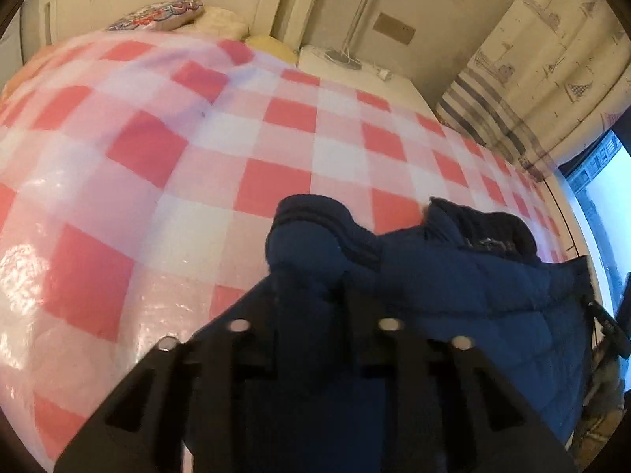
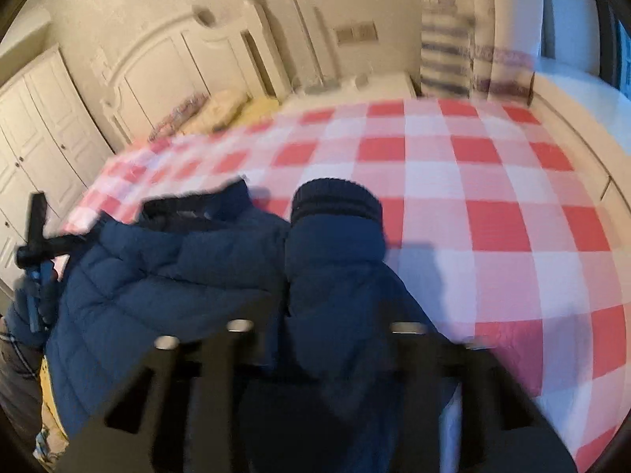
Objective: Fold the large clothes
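Observation:
A navy quilted puffer jacket (image 1: 473, 299) lies on the bed's pink checked cover (image 1: 197, 138). My left gripper (image 1: 311, 291) is shut on one sleeve, whose ribbed cuff (image 1: 311, 213) sticks out past the fingers. My right gripper (image 2: 331, 287) is shut on the other sleeve of the jacket (image 2: 157, 276), with its ribbed cuff (image 2: 339, 197) pointing forward. The collar (image 2: 197, 205) lies to the left in the right wrist view. The left gripper's body (image 2: 35, 236) shows at the far left of that view.
The checked cover (image 2: 473, 197) stretches ahead. Pillows (image 1: 165, 15) lie at the headboard (image 2: 165, 67). A nightstand (image 1: 355, 67) with a lamp stands beside the bed. Curtains (image 1: 544, 59) and a window (image 1: 607, 205) are on the right. A wardrobe (image 2: 35, 134) stands left.

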{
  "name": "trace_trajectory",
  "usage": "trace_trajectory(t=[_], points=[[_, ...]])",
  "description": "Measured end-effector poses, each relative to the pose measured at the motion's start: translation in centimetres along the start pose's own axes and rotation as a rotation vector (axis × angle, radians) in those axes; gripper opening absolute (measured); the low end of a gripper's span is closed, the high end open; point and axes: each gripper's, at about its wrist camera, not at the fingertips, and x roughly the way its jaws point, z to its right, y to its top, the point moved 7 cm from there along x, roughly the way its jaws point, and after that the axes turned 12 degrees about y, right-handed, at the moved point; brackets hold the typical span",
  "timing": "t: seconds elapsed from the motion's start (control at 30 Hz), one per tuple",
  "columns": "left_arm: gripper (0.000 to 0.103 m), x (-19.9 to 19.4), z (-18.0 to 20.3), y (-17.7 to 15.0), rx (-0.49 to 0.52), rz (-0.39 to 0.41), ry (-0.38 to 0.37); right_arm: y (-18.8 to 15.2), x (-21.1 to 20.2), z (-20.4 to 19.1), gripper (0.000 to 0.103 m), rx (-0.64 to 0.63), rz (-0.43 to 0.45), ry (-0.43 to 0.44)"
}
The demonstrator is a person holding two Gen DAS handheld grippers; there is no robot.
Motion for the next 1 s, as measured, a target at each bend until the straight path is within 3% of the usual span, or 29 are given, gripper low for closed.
trace_trajectory(t=[0.03, 0.13, 0.2, 0.27, 0.37, 0.47, 0.5, 0.53, 0.6, 0.63, 0.67, 0.83, 0.9, 0.93, 0.97, 1.0], points=[[0.009, -1.3, 0.3, 0.1, -0.001, 0.047, -0.016, 0.3, -1.2, -1.2, 0.017, -0.025, 0.043, -0.001], [0.008, -7.0, 0.8, 1.5, -0.051, 0.188, -0.063, 2.5, -5.5, -5.0, 0.013, -0.110, 0.157, -0.002], [0.008, -9.6, 1.0, 2.9, -0.063, 0.236, -0.079, 5.2, -8.1, -7.1, 0.013, -0.153, 0.220, -0.004], [0.008, -10.5, 1.1, 4.5, -0.065, 0.259, -0.033, 7.1, -8.6, -7.4, 0.013, -0.161, 0.234, -0.032], [0.011, -7.1, 1.3, 5.5, -0.060, 0.189, 0.054, 7.9, -4.7, -4.6, 0.013, -0.100, 0.143, -0.110], [0.019, -1.0, 1.3, 3.7, -0.022, 0.088, 0.150, 4.0, 2.0, 0.4, 0.013, 0.031, -0.031, -0.173], [0.031, 1.1, 1.3, 2.5, 0.006, 0.053, 0.201, 1.8, 4.2, 1.9, 0.014, 0.079, -0.093, -0.177], [0.037, 3.1, 1.3, 1.4, 0.021, -0.003, 0.212, 0.8, 4.9, 2.6, 0.016, 0.119, -0.091, -0.158], [0.045, 2.7, 0.9, 1.4, 0.006, 0.006, 0.218, 0.8, 3.9, 3.3, 0.018, 0.165, -0.046, -0.154], [0.065, 1.5, 0.6, 2.1, -0.007, 0.042, 0.219, 1.0, 3.5, 3.3, 0.019, 0.162, -0.051, -0.159], [0.075, 0.4, 0.4, 2.7, -0.015, 0.083, 0.221, 1.3, 2.8, 3.2, 0.019, 0.157, -0.061, -0.166], [0.101, -9.6, 0.9, 6.0, -0.099, 0.400, 0.225, 5.5, -1.4, -1.2, 0.021, 0.088, 0.048, -0.197], [0.101, -11.0, 3.6, 6.7, -0.047, 0.415, 0.222, 7.2, -1.5, -4.9, 0.043, 0.015, 0.080, -0.168], [0.101, -11.1, 5.4, 6.8, 0.006, 0.407, 0.245, 7.9, -0.8, -7.3, 0.075, -0.041, 0.086, -0.163], [0.101, -11.0, 7.1, 6.7, 0.058, 0.403, 0.283, 8.2, 0.0, -9.4, 0.097, -0.103, 0.094, -0.162], [0.101, -10.5, 8.4, 6.7, 0.094, 0.404, 0.310, 8.5, 0.6, -10.9, 0.096, -0.156, 0.102, -0.168]])
